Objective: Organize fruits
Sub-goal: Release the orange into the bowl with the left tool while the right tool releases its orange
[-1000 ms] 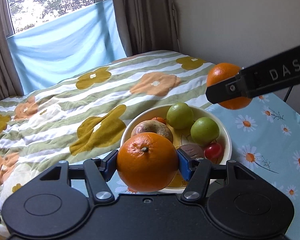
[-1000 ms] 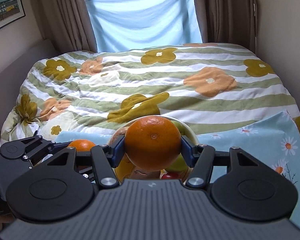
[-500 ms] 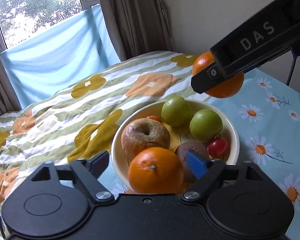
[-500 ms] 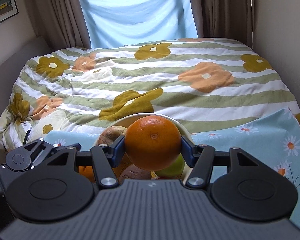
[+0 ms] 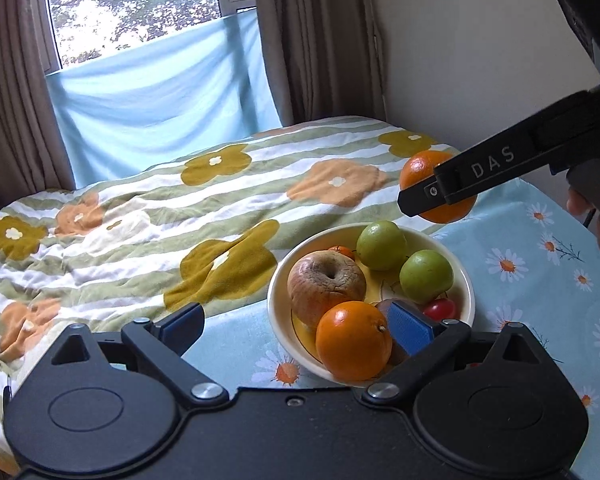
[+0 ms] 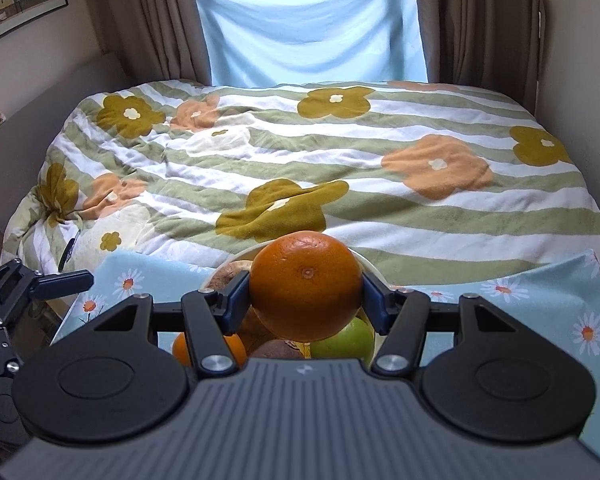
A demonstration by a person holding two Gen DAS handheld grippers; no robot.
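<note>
The left gripper (image 5: 296, 330) has its blue-padded jaws spread wide and still opening, pinching nothing; the round orange (image 5: 354, 341) it carried now rests at the near edge of the cream ceramic bowl (image 5: 466, 280), clear of the left pad and just beside the right one. Behind it in the bowl lie a wrinkled brownish apple (image 5: 326, 284), two green apples (image 5: 381, 245), a dark brown fruit, a small red tomato (image 5: 440, 309) and a small orange-red fruit at the back. The bowl stands on a pale blue daisy-print cloth (image 5: 540, 272) over the tabletop, with a flower-striped bed quilt (image 5: 180, 208) beyond. Further right, the right gripper (image 6: 306, 300) pinches a second round orange (image 6: 306, 286) between its pads, hovering over the bowl. The risks, as I judge them: the bowl is crowded, so the released orange, perched near the rim, could roll out onto the cloth if the nearby right pad clips it on withdrawal, and the second orange has little free room and may knock fruit loose if dropped from a height. A second ago the left gripper was clamped on its orange in front of the bowl; since then it has let go and pulled up, while the right gripper's hold is unchanged.
</note>
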